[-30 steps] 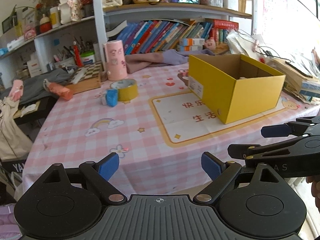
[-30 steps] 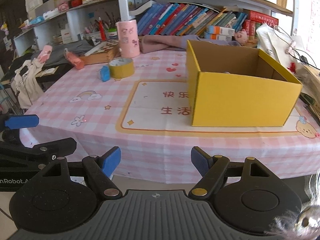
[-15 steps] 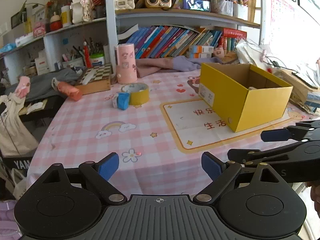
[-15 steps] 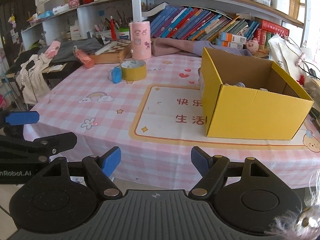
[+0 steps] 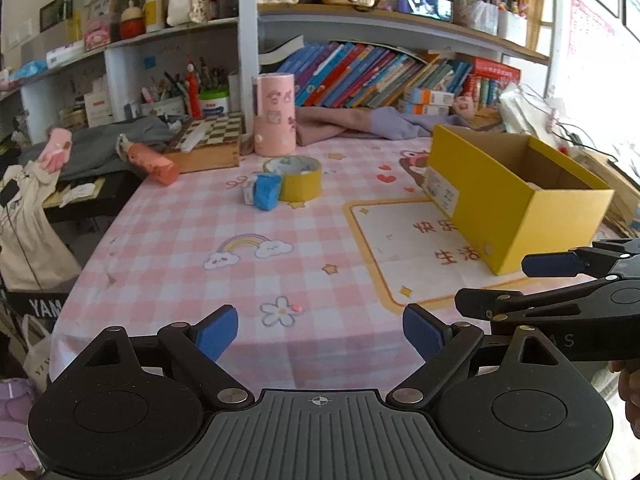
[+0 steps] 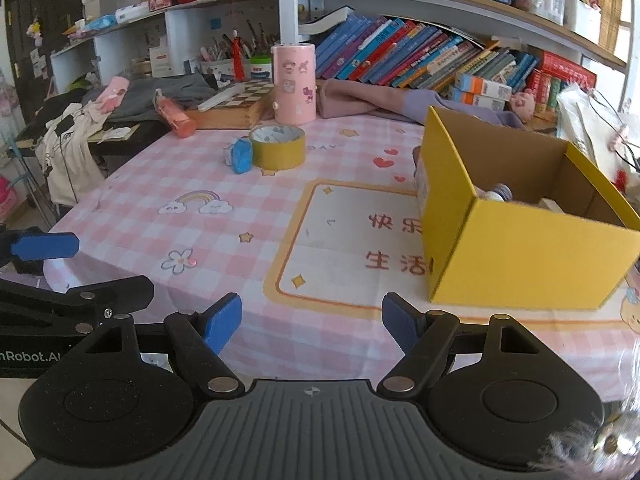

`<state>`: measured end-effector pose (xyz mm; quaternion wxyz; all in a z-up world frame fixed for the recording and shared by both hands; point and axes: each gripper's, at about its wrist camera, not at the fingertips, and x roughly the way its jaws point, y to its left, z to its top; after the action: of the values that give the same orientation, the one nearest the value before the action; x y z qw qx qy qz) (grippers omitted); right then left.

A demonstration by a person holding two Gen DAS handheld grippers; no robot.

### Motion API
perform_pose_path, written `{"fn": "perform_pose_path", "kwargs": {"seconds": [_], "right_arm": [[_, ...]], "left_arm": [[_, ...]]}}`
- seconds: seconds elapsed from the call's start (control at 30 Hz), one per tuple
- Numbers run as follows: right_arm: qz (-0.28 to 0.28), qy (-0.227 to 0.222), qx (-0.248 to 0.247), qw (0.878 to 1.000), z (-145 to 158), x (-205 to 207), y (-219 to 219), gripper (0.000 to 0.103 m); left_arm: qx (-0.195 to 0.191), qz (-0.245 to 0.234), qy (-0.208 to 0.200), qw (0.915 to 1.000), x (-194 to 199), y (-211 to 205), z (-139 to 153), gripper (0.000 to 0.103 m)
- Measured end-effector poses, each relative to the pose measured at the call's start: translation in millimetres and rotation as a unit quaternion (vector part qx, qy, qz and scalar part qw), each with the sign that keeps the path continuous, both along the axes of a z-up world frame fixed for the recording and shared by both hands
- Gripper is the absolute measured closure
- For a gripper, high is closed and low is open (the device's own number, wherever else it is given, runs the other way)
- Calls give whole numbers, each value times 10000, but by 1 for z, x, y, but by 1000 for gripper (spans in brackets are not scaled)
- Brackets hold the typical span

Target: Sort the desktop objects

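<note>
Both grippers are hanging just off the near edge of the table (image 5: 168, 240), which has a pink checked cloth with a rainbow and flower print. The left gripper (image 5: 320, 330) has its blue pads spread wide with nothing between them, and same deal with the right gripper (image 6: 312, 322): jaws apart, empty. They sit side by side, each one poking into the other's camera from the side. On the table, a yellow cardboard box (image 6: 516, 256) stands open on the right side, over the edge of the cream panel with red Chinese characters, and I can make out a couple of small items inside but can't tell what they are. Toward the far edge there's a roll of yellow tape (image 6: 277, 147) lying flat, with a small blue thing (image 6: 241, 155) touching its left side. Right behind the roll stands an upright pink cylinder (image 6: 294, 84) with stickers, and a chessboard box (image 5: 208, 142) sits to its left.
</note>
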<state>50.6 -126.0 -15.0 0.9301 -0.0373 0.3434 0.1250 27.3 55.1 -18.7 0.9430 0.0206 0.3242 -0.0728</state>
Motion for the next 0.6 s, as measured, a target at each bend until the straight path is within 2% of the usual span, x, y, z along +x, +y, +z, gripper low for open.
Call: {"fn": "perform_pose_path", "kwargs": {"seconds": [0.3, 0.6], "right_arm": [[347, 26, -12, 9994, -2, 51, 7, 28], [375, 127, 187, 9990, -7, 110, 3, 28]], "left_arm": [[3, 312, 13, 9995, 48, 6, 2, 11], [168, 518, 54, 9985, 113, 7, 9, 11]]}}
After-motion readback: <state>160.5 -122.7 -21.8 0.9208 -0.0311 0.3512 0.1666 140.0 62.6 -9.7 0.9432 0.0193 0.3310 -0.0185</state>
